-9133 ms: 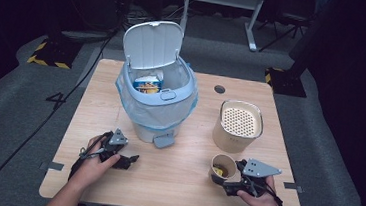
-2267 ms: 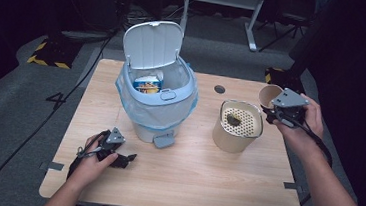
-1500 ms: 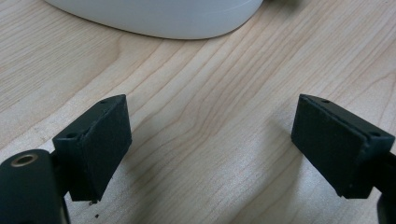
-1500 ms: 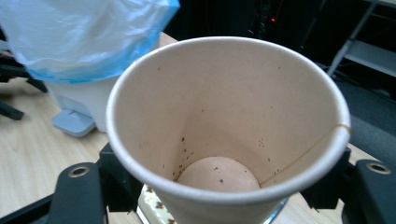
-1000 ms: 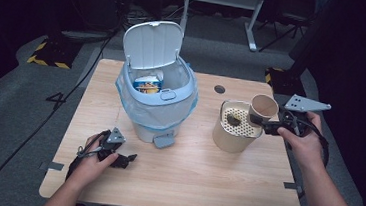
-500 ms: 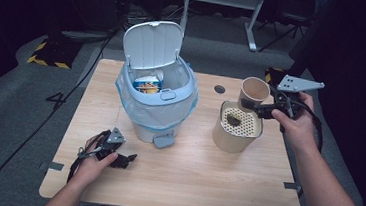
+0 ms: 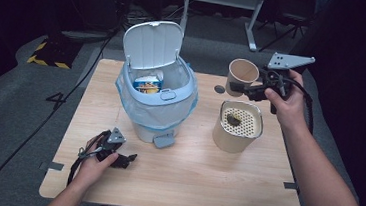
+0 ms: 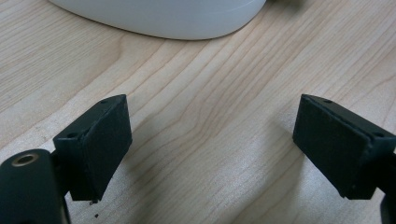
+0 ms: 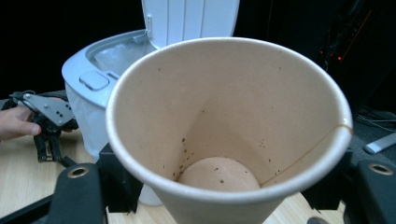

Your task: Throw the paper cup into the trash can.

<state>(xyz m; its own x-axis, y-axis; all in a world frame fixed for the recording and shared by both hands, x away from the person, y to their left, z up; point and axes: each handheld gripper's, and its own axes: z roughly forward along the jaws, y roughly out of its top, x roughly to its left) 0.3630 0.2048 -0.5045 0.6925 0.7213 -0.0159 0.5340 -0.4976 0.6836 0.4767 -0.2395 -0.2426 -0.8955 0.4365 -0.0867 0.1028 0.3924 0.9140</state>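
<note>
Your right gripper point(image 7: 246, 91) clamps a paper cup point(image 7: 241, 75) above the perforated canister point(image 7: 237, 126); the open pedal bin point(image 7: 157, 98) stands left. Your left gripper point(image 7: 125, 159) rests, jaws apart.

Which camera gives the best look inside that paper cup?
The right gripper view: the paper cup faces the lens, showing dark specks on its inner wall and bottom. The high view shows the cup small and tipped sideways in the right gripper.
</note>
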